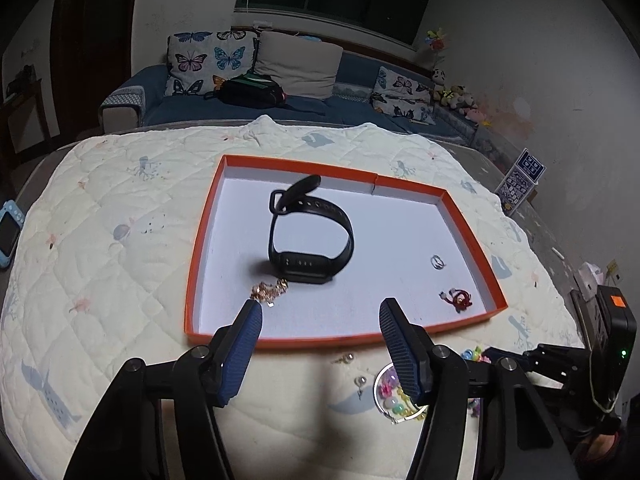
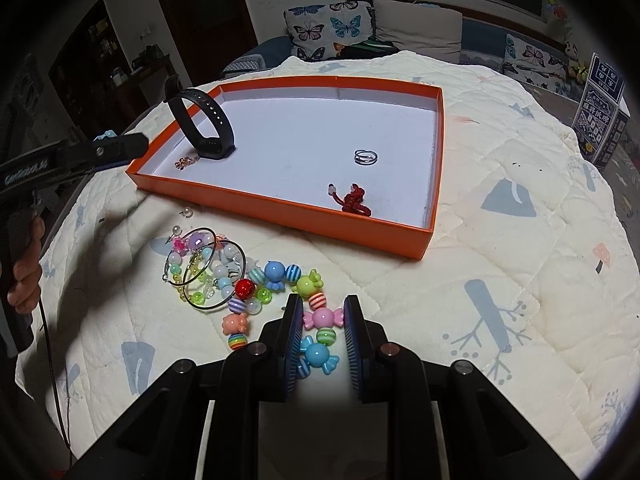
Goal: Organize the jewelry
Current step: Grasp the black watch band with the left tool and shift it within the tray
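Note:
An orange tray (image 1: 203, 240) with a white floor lies on the quilt. In it a black smart band (image 1: 312, 268) stands on edge beside a gold chain (image 1: 270, 290), with a silver ring (image 1: 438, 261) and a red knotted cord (image 1: 460, 299) to the right. My left gripper (image 1: 320, 314) hovers open over the tray's near rim with nothing between its fingers. In the right wrist view a colourful bead bracelet (image 2: 276, 272) lies in front of the tray. My right gripper (image 2: 323, 320) is shut on its pink candy bead (image 2: 323, 317). Thin hoop earrings (image 2: 212, 268) overlap the bracelet's left end.
Pearl earrings (image 1: 348, 358) lie loose between the tray and the beads. A hand (image 2: 24, 272) holds the left gripper's handle. A blue device (image 1: 8, 232) sits at the table's left edge and a printed box (image 2: 600, 120) at the right. A sofa (image 1: 256, 100) stands behind.

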Available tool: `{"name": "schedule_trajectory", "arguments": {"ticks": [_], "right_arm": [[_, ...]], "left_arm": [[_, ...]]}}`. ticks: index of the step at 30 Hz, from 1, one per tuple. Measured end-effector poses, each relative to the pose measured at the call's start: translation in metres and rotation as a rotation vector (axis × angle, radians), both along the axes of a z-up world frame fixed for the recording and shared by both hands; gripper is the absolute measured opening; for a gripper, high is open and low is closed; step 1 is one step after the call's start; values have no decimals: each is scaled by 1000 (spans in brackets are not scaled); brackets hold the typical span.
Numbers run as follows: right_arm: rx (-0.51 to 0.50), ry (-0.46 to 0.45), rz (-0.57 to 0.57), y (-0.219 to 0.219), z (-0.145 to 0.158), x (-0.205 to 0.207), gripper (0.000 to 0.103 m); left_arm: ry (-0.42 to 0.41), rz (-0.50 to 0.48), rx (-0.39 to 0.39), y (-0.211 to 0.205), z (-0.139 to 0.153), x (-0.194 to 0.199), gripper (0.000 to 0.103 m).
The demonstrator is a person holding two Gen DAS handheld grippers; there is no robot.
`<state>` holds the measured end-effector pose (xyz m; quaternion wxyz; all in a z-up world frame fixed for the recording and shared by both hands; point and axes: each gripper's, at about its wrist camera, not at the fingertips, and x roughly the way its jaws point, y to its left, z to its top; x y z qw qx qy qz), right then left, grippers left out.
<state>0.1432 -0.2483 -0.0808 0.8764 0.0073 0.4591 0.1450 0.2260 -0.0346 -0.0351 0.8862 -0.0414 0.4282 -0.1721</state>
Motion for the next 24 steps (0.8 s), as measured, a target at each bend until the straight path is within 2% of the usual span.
{"name": "schedule_trajectory", "arguments": {"ticks": [8, 24], "right_arm": [[13, 4, -2, -1, -1, 2, 24], [31, 11, 1, -3, -1, 5, 24]], "left_arm": [[-50, -47, -53, -7, 14, 25, 56], [-61, -54, -24, -25, 15, 72, 53]]}}
